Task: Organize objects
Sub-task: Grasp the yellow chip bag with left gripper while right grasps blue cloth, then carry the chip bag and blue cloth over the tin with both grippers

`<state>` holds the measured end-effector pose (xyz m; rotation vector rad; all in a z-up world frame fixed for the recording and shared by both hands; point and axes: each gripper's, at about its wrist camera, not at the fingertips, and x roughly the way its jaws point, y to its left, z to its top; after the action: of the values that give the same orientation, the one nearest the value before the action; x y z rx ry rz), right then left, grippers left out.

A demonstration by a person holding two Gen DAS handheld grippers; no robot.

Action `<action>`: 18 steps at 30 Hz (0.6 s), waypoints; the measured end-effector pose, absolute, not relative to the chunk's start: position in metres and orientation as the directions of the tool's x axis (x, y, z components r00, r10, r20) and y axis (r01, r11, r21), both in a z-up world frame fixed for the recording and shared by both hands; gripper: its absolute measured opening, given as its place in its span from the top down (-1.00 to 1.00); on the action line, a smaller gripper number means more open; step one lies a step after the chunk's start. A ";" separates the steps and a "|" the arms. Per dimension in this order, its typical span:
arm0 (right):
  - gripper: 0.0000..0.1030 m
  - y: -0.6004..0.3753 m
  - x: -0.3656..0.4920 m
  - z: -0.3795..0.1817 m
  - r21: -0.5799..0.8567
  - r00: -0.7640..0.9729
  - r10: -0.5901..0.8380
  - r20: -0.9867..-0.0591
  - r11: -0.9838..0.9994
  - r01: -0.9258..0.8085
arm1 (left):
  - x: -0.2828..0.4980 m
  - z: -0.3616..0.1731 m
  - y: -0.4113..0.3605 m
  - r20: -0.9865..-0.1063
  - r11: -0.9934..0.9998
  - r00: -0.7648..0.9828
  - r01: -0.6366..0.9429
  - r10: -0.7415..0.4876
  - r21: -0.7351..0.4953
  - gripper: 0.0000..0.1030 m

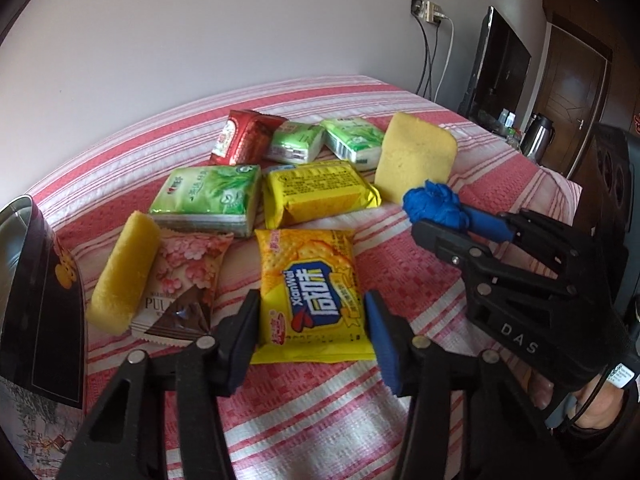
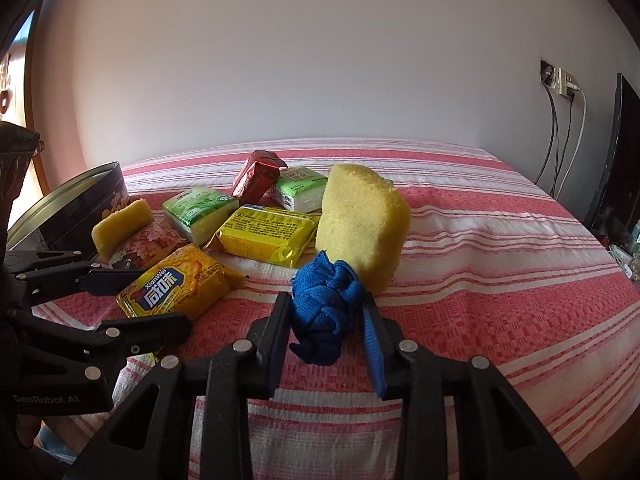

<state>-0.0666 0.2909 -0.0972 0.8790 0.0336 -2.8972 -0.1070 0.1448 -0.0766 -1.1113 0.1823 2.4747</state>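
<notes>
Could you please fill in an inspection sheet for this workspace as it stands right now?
Surface: red and white striped cloth, covering the whole top.
Job's things: yellow cracker packet; second yellow packet; three green tissue packs; red packet; pink blossom packet; two yellow sponges, large and small; blue cloth bundle.
Clutter: open round tin at the left edge.
Grippers: left gripper straddles the cracker packet, pads flanking its sides; right gripper shut on the blue cloth bundle.
Cables: cords hang from a wall socket.
Surroundings: dark screen, kettle, wooden door.
</notes>
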 end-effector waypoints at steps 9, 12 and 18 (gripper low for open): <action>0.31 0.288 -0.057 -0.094 -0.034 -0.864 -0.094 -0.494 -0.991 0.127 | -0.096 -0.070 0.145 -0.687 -0.909 -0.659 -0.416 0.307 -0.006 0.06; 0.31 0.288 -0.056 -0.093 -0.034 -0.867 -0.096 -0.489 -0.991 0.129 | -0.091 -0.067 0.144 -0.657 -0.913 -0.692 -0.408 0.299 0.014 0.06; 0.31 0.288 -0.053 -0.092 -0.031 -0.877 -0.110 -0.467 -0.990 0.140 | -0.084 -0.061 0.142 -0.597 -0.919 -0.747 -0.393 0.292 0.042 0.06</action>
<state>-0.0532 0.2884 -0.0916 0.7218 0.0969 -2.9232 -0.0842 0.1420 -0.0612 -0.8578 0.2331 2.6253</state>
